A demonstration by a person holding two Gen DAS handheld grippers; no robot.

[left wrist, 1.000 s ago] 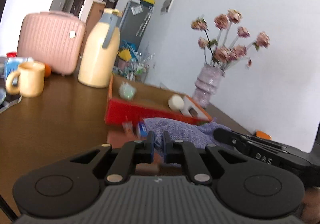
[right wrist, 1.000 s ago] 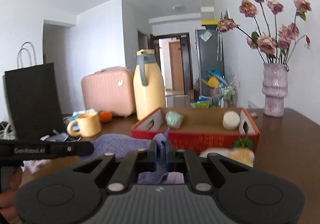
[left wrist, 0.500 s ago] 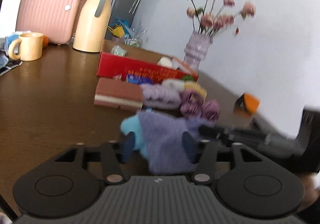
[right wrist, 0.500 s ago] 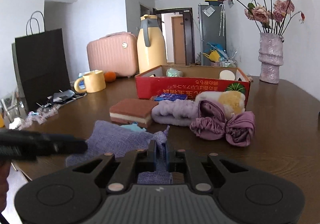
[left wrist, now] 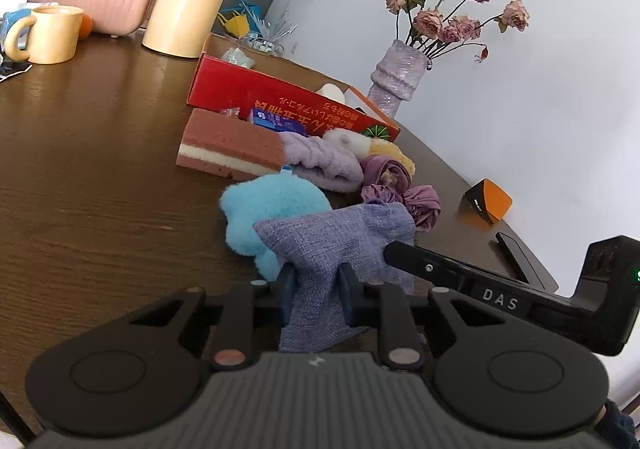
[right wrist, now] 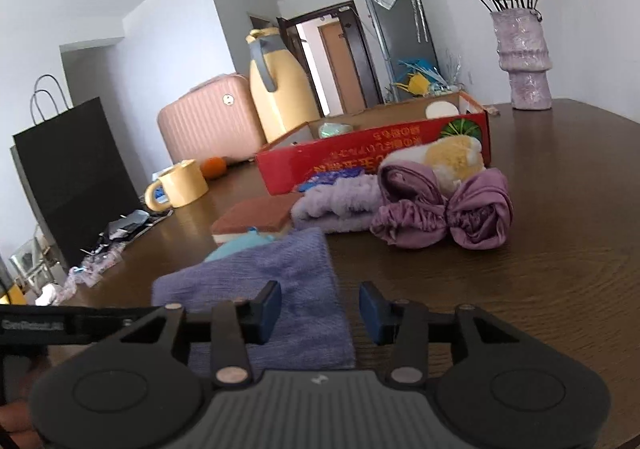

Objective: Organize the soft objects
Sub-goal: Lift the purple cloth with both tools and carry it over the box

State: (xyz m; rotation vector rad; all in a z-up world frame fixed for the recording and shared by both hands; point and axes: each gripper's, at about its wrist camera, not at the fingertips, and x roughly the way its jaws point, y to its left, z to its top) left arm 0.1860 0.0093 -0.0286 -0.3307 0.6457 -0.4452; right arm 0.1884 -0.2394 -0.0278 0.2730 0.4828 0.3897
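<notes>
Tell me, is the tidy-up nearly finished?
Not yet. Two small things sit in the red box. The purple cloth is between the closing left gripper jaws; the right gripper is opening over it. The sponge, headband, scrunchies and blue puff wait outside.

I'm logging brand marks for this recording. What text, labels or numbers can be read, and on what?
"DAS": white letters on the right tongs' black body, seen in the left wrist view.
Pale lettering on the left tongs' black body: too blurred to read.
Orange print on the red box: upside down, not legible.
Blue packet label: too small to read.
</notes>
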